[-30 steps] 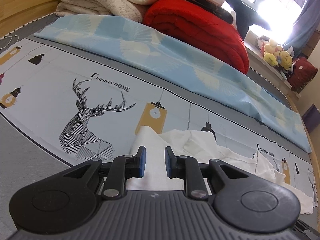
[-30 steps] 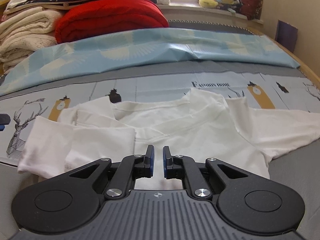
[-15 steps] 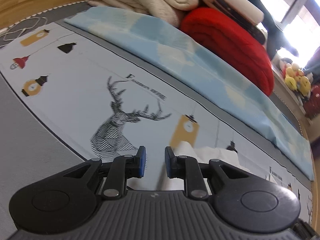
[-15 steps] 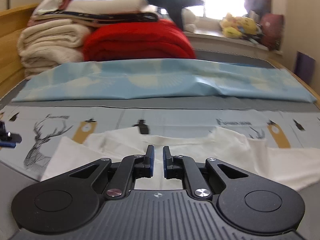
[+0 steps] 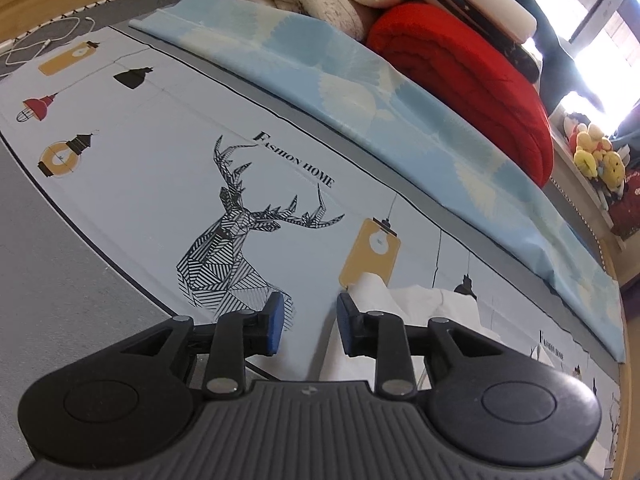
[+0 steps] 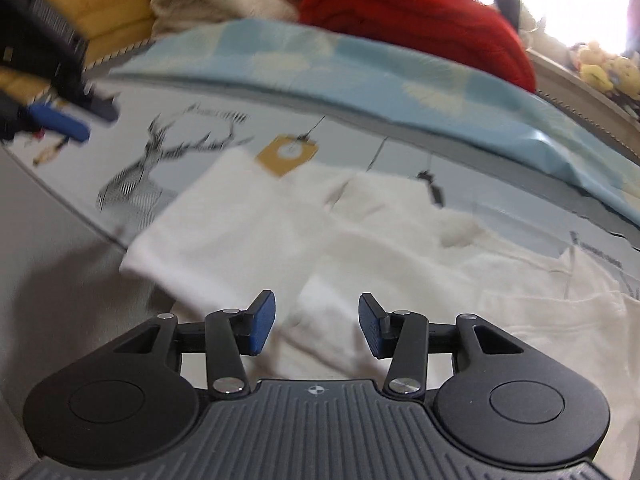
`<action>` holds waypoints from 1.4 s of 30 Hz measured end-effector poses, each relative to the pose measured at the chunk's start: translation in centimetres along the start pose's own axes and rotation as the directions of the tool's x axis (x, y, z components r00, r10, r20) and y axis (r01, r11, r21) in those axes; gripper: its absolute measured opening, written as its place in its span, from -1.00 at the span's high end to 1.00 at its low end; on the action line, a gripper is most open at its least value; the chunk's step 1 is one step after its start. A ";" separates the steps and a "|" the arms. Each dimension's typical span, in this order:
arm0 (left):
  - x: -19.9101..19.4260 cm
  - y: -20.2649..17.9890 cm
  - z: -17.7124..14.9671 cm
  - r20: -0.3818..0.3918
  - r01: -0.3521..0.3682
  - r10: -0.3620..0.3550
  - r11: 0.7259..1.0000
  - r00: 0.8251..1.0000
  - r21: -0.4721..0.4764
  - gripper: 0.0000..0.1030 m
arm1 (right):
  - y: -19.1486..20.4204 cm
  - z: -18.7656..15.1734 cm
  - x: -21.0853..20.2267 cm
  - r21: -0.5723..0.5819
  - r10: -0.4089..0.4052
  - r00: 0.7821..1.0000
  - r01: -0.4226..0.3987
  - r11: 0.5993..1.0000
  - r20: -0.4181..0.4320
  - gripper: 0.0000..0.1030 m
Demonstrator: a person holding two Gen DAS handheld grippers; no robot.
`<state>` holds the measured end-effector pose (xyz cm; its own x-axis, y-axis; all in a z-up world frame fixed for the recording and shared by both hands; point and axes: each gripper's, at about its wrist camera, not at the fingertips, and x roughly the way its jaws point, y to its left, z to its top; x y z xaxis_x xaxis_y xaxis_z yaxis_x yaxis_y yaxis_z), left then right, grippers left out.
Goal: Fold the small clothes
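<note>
Two blue-padded jaws of the left gripper are opening on nothing, beside the rumpled white cotton garment spread on the printed bedsheet, where "FASHION HOME" is read; from the right wrist, the right gripper is opening above the garment's sleeve, presumably for a fold; nothing is pinched.

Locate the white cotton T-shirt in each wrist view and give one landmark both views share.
Left wrist view: the white cotton T-shirt shows only in part at lower right, behind the right-hand finger of the left gripper.
Right wrist view: it fills the centre and right, spread on the bed, beyond the right gripper.
Shared landmark: the yellow lamp print on the sheet, touching the shirt's far edge.
</note>
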<state>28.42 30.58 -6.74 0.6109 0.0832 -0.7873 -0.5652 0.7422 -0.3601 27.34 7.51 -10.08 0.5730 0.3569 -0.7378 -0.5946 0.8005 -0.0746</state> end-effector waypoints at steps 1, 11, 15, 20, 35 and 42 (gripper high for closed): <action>0.1 -0.1 -0.1 -0.003 0.001 -0.001 1.000 1.000 0.005 0.38 | 0.5 -0.4 0.4 -0.022 -0.004 1.000 0.004 1.000 -0.011 0.06; 0.8 -1.4 -0.4 -0.009 -0.002 0.003 0.999 1.000 0.054 0.38 | -3.1 0.2 -3.6 0.059 -0.115 0.985 0.108 0.992 0.129 0.73; 1.2 -2.1 -1.0 -0.020 -0.006 0.008 0.996 1.000 0.087 0.38 | -10.9 0.2 -9.4 0.314 -0.191 0.946 0.103 0.944 0.264 0.73; 2.1 -3.8 -2.4 -0.069 0.032 -0.022 0.989 0.997 0.145 0.32 | -20.8 -4.0 -12.2 0.531 -0.341 0.908 0.169 0.830 0.243 0.74; 6.7 -8.7 -8.6 -0.223 0.088 -0.019 0.948 0.975 0.306 0.23 | -30.2 -13.0 -8.8 0.799 -0.252 0.966 0.197 0.569 -0.059 0.63; 8.4 -8.0 -9.7 -0.255 0.001 0.110 0.917 0.961 0.399 0.29 | -31.3 -13.6 -7.7 0.843 -0.190 0.977 0.181 0.506 -0.096 0.76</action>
<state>32.68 18.96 -15.31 0.3835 -0.0083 -0.9235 -0.2961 0.9461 -0.1314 33.85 -26.85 -11.15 0.6186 0.1504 -0.7712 0.2788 0.8756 0.3944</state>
